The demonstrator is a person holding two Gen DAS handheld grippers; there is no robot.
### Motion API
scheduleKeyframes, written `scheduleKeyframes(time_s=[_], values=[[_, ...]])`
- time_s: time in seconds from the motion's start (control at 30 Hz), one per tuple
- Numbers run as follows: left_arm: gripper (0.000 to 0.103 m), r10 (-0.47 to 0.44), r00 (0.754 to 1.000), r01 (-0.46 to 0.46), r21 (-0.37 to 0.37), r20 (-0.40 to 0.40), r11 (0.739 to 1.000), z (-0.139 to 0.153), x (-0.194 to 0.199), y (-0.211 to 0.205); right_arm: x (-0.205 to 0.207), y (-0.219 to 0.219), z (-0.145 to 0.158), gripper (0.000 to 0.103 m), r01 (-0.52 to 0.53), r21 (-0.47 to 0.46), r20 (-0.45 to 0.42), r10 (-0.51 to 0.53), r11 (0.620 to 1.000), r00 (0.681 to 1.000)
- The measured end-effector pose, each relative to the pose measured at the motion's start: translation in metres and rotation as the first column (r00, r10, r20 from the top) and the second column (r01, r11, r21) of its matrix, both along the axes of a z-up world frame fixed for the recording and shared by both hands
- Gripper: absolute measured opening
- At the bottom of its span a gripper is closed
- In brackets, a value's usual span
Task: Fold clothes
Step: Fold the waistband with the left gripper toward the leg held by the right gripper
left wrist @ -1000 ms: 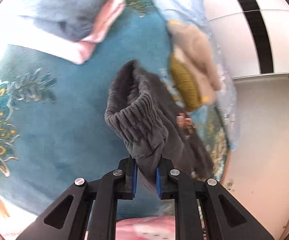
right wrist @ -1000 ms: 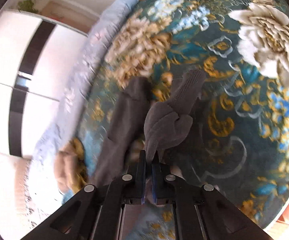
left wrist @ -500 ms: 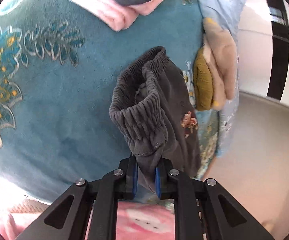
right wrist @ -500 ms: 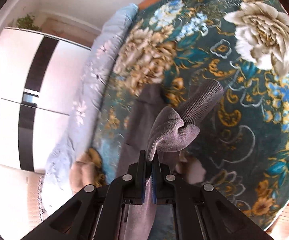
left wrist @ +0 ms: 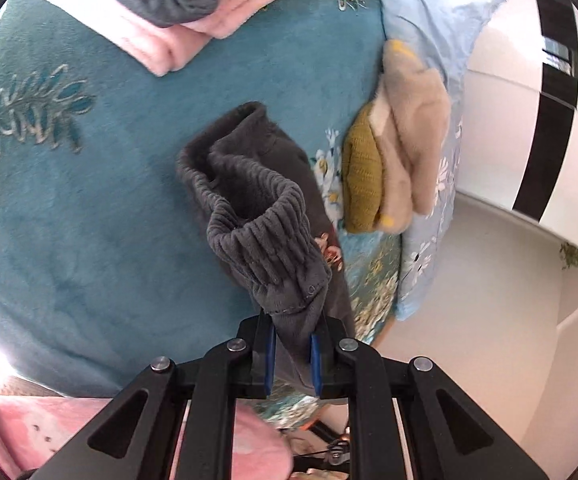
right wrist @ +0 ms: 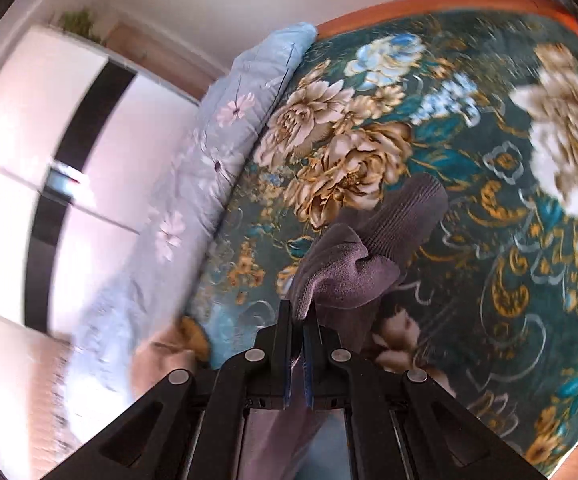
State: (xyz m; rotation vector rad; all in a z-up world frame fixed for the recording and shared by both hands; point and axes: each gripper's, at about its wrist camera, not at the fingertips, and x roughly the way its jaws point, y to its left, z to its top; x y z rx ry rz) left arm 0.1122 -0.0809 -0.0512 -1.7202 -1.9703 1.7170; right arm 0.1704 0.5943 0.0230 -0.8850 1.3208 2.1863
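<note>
Trousers (left wrist: pixel 249 200) above blanket (left wrist: pixel 89 220)

- The left hand-held gripper (left wrist: pixel 292 354) points forward and downward; its blue-padded fingers (left wrist: pixel 270 354) stand a little apart, pinching a thick bunch of grey trousers (left wrist: pixel 265 224) at the waistband.
- The right hand-held gripper (right wrist: pixel 297 354) tilts downward too, its jaws almost together, nipping a thin edge of the trousers' ribbed cuff (right wrist: pixel 369 256).

The dark grey trousers (left wrist: pixel 265 216) hung above the teal floral blanket, their gathered elastic waistband bunched and gaping open. At the other end, a ribbed leg cuff (right wrist: pixel 401 216) stuck out, the fabric folded beside it.
</note>
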Motion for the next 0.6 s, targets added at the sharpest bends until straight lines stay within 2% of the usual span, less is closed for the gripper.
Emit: scheduleKeyframes(time_s=[0.1,0.3,0.5,0.6], values=[[0.015,0.032,0.999,-0.033,0.047,0.026,0.998,-0.009,-0.023,-0.001,-0.024,0.001,-0.013,0.005,-0.001,-0.009,0.041,0.001,1.000,0.999],[0.015,0.076,0.996,-0.077,0.011,0.038,0.997,-0.015,-0.067,-0.002,-0.064,0.009,-0.040,0.005,-0.008,-0.048,0.059,0.011,0.999,0.998],[0.016,0.144,0.986,-0.142,-0.018,0.085,0.990,-0.042,-0.097,0.003,-0.094,0.015,-0.066,0.005,-0.020,-0.051,0.061,0.023,0.998,0.998],[0.016,0.167,0.980,-0.165,-0.036,0.108,0.986,-0.056,-0.106,0.003,-0.100,0.017,-0.080,0.005,-0.018,-0.077,0.035,0.021,0.997,0.999]])
